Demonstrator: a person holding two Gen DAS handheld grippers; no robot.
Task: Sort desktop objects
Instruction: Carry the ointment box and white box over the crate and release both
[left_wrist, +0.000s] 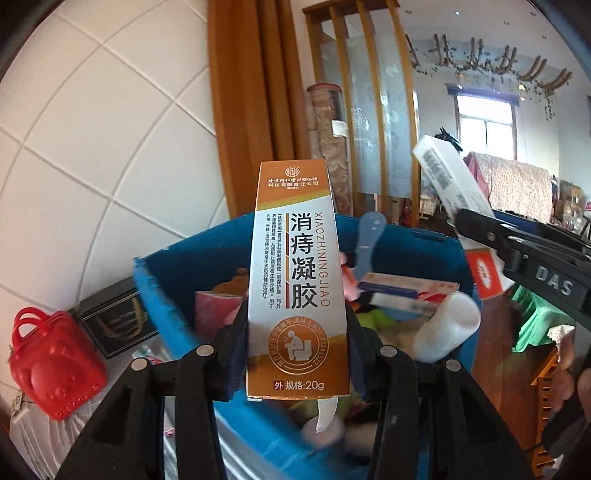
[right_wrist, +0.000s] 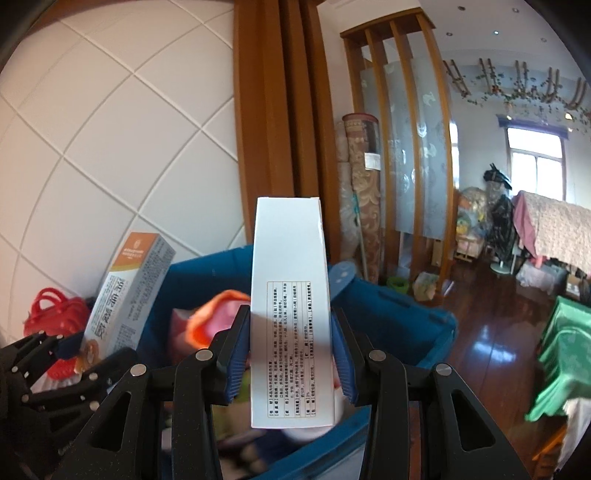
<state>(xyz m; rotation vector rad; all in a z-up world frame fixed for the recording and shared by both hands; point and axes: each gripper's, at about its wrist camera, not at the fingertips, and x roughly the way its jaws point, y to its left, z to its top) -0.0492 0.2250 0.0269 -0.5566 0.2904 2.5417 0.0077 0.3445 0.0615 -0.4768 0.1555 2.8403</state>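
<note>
My left gripper (left_wrist: 295, 325) is shut on an orange-and-white ointment box (left_wrist: 295, 266), held upright above a blue bin (left_wrist: 173, 273). My right gripper (right_wrist: 291, 343) is shut on a white medicine box (right_wrist: 288, 295) with printed text, also upright over the blue bin (right_wrist: 402, 325). In the left wrist view the right gripper (left_wrist: 476, 229) shows at the right with its white box (left_wrist: 447, 177). In the right wrist view the left gripper (right_wrist: 66, 350) shows at lower left with the orange box (right_wrist: 129, 291).
The bin holds several items: a white bottle (left_wrist: 447, 325), a flat box (left_wrist: 402, 291), a blue scoop (left_wrist: 369, 240), pink and orange things (right_wrist: 218, 317). A red bear-shaped bag (left_wrist: 51, 362) and a dark box (left_wrist: 114, 317) stand left of the bin, by the tiled wall.
</note>
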